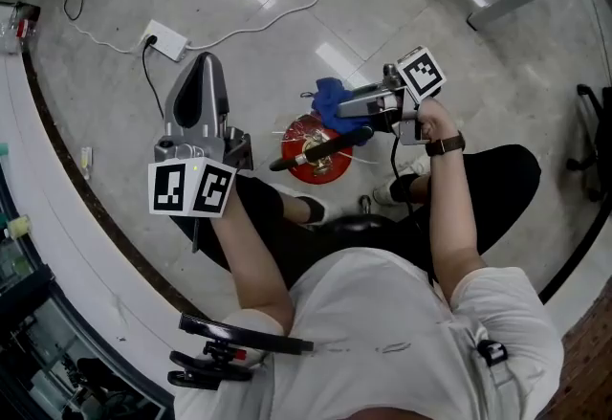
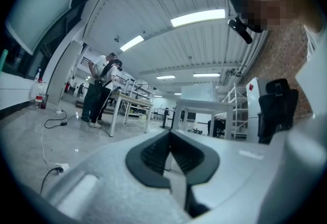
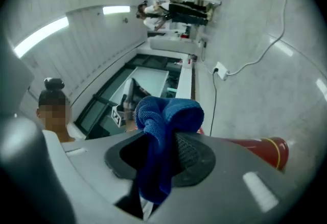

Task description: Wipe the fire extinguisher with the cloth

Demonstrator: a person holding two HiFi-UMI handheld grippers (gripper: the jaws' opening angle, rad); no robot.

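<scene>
Blue terry is what we see first: one cloth, bunched and pinched fast between the jaws of the right gripper. A fold bulges out past the tips and a tail hangs down behind the pads. We count two grippers, one cloth and one fire extinguisher.

The extinguisher stands on the grey floor between the person's two shoes. Its long axis is vertical, so the head view looks almost straight down on its red top. Its black handle lies across that top, running from lower left to upper right. The cloth sits just above the far edge of the extinguisher; we cannot tell whether the two touch. In the right gripper view the red body shows low at the right, just beside the jaws.

The left gripper is held well to the left of the extinguisher, pointing away from it. Its jaws are closed tip to tip with nothing between them (its own view shows only the room beyond).

Farther out from the extinguisher, up and to the left, lies one white power strip with a white cable trailing off.
</scene>
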